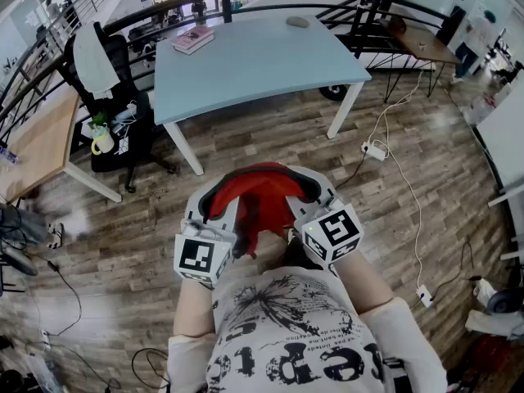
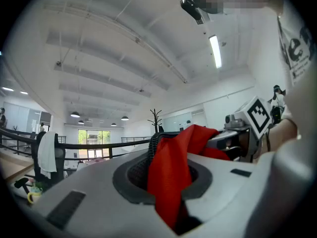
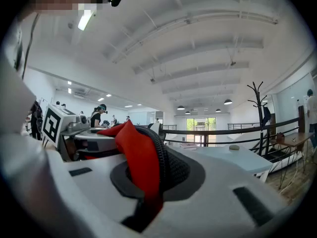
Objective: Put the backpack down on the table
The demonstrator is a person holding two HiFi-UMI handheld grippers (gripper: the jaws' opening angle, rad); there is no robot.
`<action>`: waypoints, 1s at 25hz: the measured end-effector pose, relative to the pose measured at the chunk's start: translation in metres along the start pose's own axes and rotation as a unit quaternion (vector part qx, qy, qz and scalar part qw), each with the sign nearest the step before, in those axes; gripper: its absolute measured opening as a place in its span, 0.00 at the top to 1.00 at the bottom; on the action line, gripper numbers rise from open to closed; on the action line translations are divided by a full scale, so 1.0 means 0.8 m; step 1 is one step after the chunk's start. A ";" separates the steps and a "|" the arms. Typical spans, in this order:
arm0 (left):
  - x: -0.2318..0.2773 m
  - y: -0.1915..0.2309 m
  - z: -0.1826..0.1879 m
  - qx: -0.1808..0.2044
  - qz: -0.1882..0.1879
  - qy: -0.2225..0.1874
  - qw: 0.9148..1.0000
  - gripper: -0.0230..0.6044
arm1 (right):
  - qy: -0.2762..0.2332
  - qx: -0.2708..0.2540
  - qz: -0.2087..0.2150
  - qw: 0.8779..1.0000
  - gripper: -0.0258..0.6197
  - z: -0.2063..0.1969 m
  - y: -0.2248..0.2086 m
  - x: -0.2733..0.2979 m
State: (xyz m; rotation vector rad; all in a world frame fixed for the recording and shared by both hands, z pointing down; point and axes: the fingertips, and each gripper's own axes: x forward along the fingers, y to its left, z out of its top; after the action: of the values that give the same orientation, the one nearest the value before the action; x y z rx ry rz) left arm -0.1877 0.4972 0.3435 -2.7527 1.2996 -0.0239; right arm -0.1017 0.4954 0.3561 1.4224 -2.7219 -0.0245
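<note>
I hold a red backpack [image 1: 260,199] in front of my chest, above the wooden floor. My left gripper [image 1: 219,211] is shut on a red strap with black mesh padding [image 2: 171,177], which is pinched between its jaws. Beside it, my right gripper [image 1: 307,196] is shut on the other red padded strap [image 3: 141,167]. Both grippers point level, side by side. Each one shows in the other's view: the right gripper [image 2: 247,128] and the left gripper [image 3: 64,128]. The light blue table [image 1: 262,64] stands ahead, a step away from the backpack.
A pink book [image 1: 193,39] and a small grey object [image 1: 298,22] lie at the table's far side. A black chair draped with white cloth [image 1: 106,64] and a wooden desk [image 1: 33,146] stand at the left. A power strip with cables [image 1: 375,150] lies on the floor at the right.
</note>
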 end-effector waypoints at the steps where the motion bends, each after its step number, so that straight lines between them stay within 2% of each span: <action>1: 0.000 0.002 -0.001 0.000 -0.002 -0.001 1.000 0.87 | 0.001 0.000 -0.001 1.000 0.92 -0.001 0.001 0.001; 8: 0.005 0.009 -0.007 0.010 -0.012 -0.003 1.000 0.87 | 0.008 -0.008 0.006 1.000 0.92 -0.006 -0.004 0.010; 14: 0.035 0.012 -0.016 0.001 -0.021 0.002 1.000 0.87 | 0.016 -0.003 0.013 1.000 0.92 -0.014 -0.030 0.025; 18: 0.072 0.019 -0.028 -0.006 -0.026 0.032 0.999 0.87 | 0.014 0.010 0.020 1.000 0.92 -0.017 -0.066 0.046; 25: 0.178 0.046 -0.014 0.005 -0.006 0.033 0.999 0.87 | -0.001 0.002 0.046 0.999 0.92 0.002 -0.164 0.103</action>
State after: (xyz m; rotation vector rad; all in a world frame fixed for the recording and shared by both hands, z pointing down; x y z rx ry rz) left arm -0.1261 0.3630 0.3472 -2.7744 1.2948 -0.1218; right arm -0.0413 0.3528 0.3531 1.2964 -2.7872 -0.0156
